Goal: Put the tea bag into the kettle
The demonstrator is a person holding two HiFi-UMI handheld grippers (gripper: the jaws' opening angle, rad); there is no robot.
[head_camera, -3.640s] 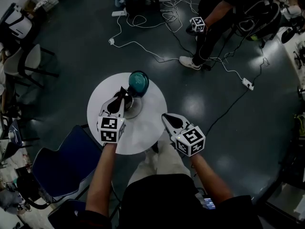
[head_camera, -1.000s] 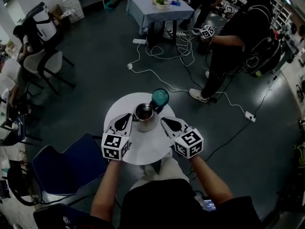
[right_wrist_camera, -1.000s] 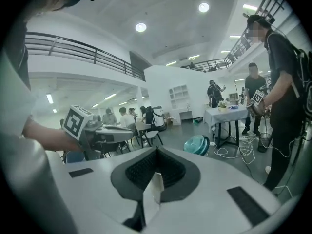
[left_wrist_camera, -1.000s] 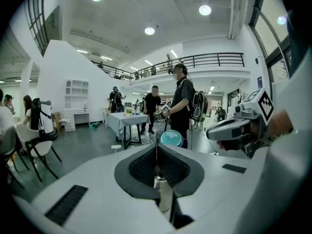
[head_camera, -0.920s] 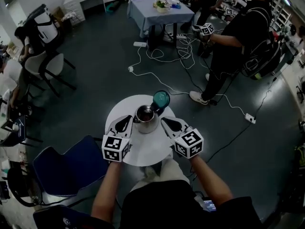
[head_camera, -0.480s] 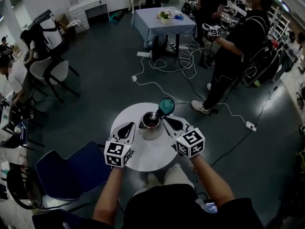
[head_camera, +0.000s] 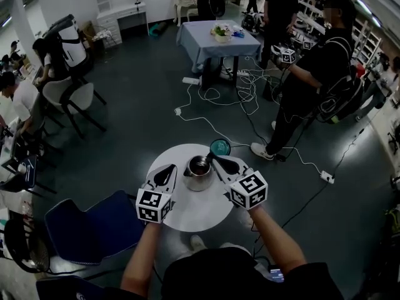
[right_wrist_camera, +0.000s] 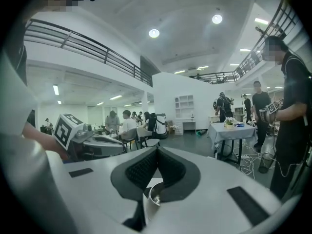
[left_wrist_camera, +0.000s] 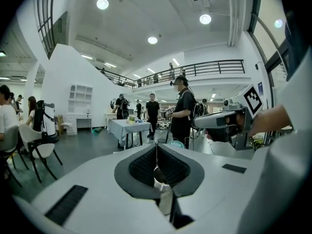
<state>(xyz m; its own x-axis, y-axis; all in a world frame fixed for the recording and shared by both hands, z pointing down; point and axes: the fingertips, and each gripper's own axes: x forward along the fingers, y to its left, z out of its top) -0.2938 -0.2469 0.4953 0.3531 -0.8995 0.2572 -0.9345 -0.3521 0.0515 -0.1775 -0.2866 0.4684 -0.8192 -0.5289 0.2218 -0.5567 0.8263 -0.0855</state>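
Seems nearly finished. Left gripper (head_camera: pixel 169 169) and right gripper (head_camera: pixel 217 162) both closed completely, holding nothing, either side of the open kettle (head_camera: pixel 199 172) on the table (head_camera: pixel 187 212). No tea bag visible; probably inside already. Teal lid (head_camera: pixel 220 146) just behind, not on.

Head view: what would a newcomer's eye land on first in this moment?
The open metal kettle stands on the round white table, flanked closely by the left gripper and the right gripper, both with jaws together. A teal lid lies just behind the kettle at the table's far edge. Beyond it, white cables trail over the dark floor toward a standing person in black.
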